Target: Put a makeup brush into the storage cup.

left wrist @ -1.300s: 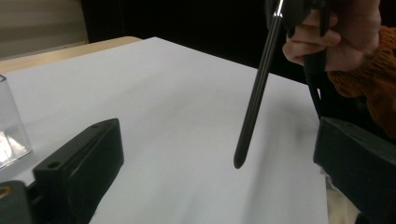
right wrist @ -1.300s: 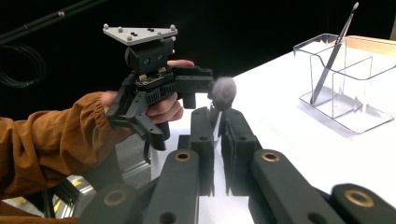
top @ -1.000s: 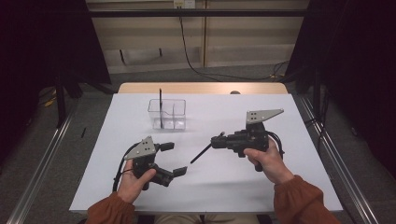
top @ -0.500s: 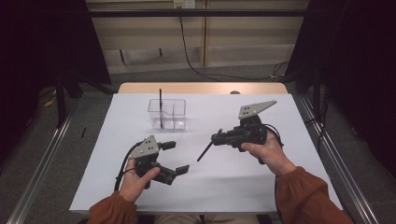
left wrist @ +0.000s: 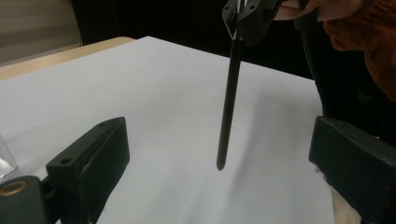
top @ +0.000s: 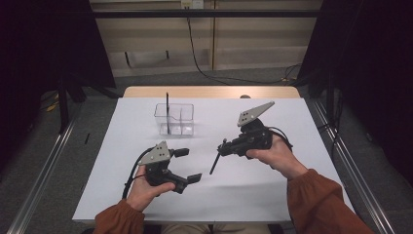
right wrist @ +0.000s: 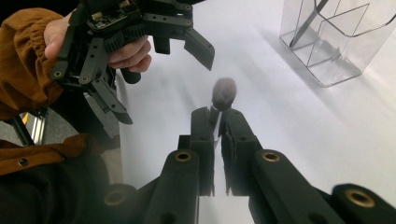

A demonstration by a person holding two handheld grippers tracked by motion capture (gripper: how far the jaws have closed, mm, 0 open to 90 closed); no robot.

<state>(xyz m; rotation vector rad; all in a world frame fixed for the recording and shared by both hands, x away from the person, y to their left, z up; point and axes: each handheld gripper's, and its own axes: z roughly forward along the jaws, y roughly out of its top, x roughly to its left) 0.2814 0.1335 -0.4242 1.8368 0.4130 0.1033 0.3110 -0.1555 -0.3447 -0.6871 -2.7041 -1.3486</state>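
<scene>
A dim room with dark curtains and a pale panelled wall is being shown behind a worktop [top: 292, 185] covered in white. Toward the upper middle of the high view, a clear divided container [top: 174, 119] is standing on the white cover, and a thin black stick [top: 167, 112] is being kept upright in its left compartment. Right of centre, the right gripper [top: 225, 148] is being held above the surface with its jaws clamped together on a slim black pen [top: 215, 163], which is being pointed down and to the left, its tip just above the cover. In the right gripper view the pen's end [right wrist: 224, 93] is being seen blurred beyond the closed jaws. At lower left of centre, the left gripper [top: 187, 165] is being held with its jaws spread wide apart and nothing between them. In the left gripper view the pen [left wrist: 229, 102] is being seen hanging between the two open jaws, farther off.
</scene>
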